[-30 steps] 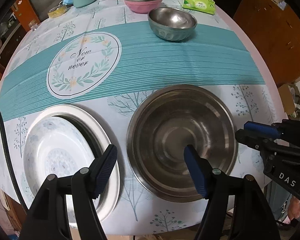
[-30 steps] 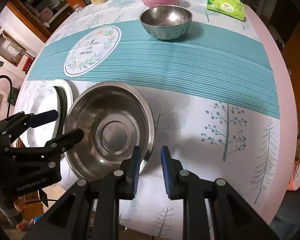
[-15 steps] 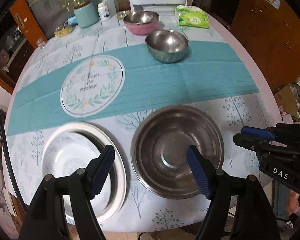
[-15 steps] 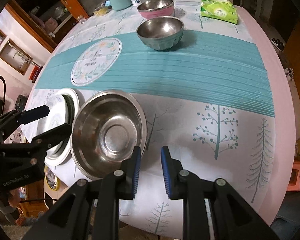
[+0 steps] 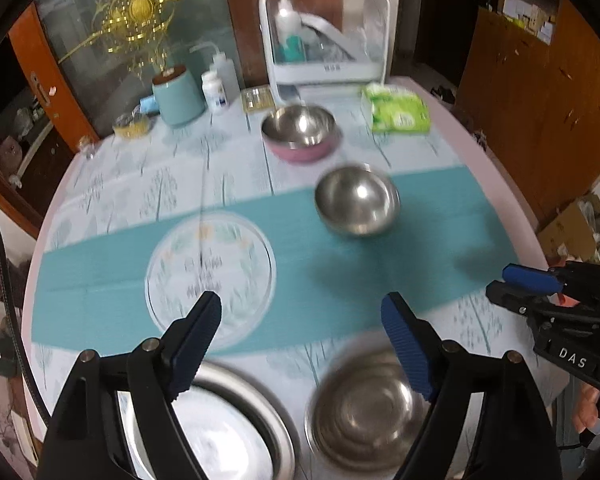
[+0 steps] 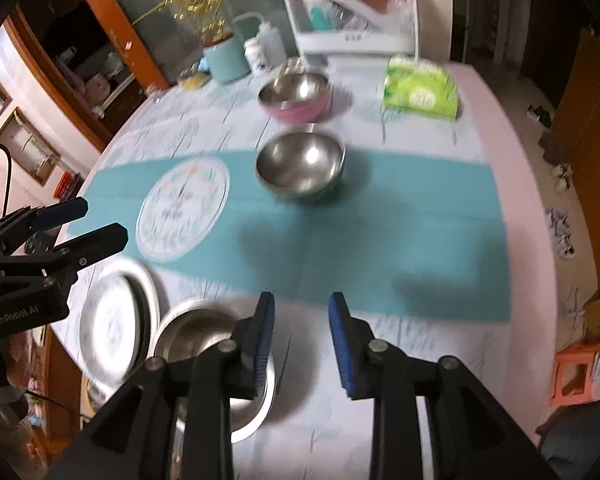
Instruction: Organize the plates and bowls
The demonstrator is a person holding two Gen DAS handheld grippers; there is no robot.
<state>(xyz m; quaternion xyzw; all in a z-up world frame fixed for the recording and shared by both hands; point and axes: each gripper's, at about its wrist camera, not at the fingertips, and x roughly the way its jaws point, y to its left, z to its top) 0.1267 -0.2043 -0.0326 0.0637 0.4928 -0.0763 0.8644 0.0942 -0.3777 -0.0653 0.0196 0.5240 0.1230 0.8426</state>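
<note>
Both tongs hang empty above the near edge of the worktop (image 5: 480, 152): left tongs (image 5: 302, 320) wide open, right tongs (image 6: 300, 320) parted only a little. Go for the mid steel bowl (image 6: 300, 166) on the teal band, well apart from you. Come down slowly and pinch its rim. It's round, no long axis, mouth up. The big steel bowl (image 5: 364, 412) and white plates (image 5: 236, 432) sit just below the tongs, and a pink bowl (image 5: 300, 132) sits at the far side.

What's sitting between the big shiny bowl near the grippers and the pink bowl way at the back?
A smaller steel bowl, resting on the teal stripe; the right wrist view shows it best.
</note>
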